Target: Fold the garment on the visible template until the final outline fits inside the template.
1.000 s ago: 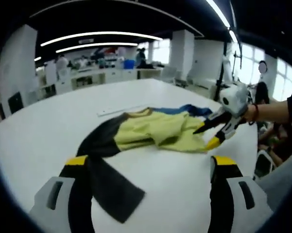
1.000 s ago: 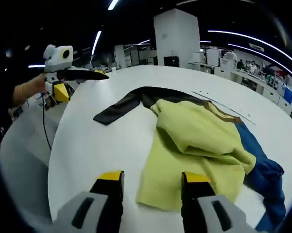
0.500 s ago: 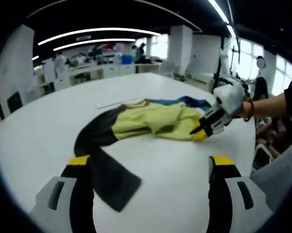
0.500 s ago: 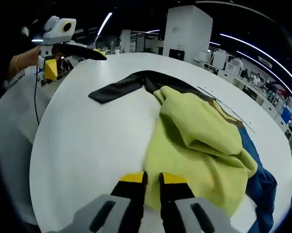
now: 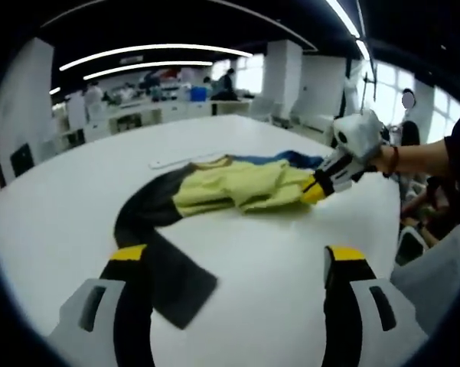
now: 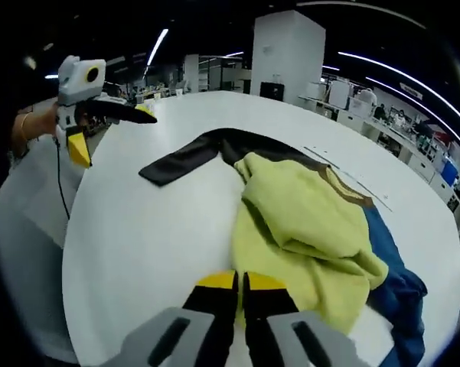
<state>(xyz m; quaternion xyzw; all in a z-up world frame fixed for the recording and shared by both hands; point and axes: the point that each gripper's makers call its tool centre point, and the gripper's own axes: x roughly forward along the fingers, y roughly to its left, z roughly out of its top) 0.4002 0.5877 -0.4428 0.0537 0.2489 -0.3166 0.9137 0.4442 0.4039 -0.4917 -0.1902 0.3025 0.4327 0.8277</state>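
Observation:
A crumpled garment lies on the white table: yellow body [image 5: 237, 187] [image 6: 306, 222], black sleeve [image 5: 162, 264] [image 6: 185, 157] and a blue part [image 5: 295, 159] [image 6: 402, 271]. My right gripper [image 6: 241, 281] is shut on the yellow hem nearest to it. In the left gripper view the right gripper [image 5: 320, 187] comes in from the right, held by a hand, tips at that hem. My left gripper [image 5: 236, 256] stands open above the table, the black sleeve end lying by its left jaw. The left gripper [image 6: 111, 131] appears open at the table's far left edge.
The round white table [image 5: 61, 206] [image 6: 145, 229] drops off close by on every side. A thin pale strip [image 5: 180, 162] [image 6: 350, 178] lies on it beyond the garment. A grey chair [image 5: 444, 279] stands at the right. Benches and people [image 5: 130, 95] fill the background.
My right gripper has come down to the yellow hem and its jaws have gone from wide apart to shut on it. The left gripper stays open in much the same place.

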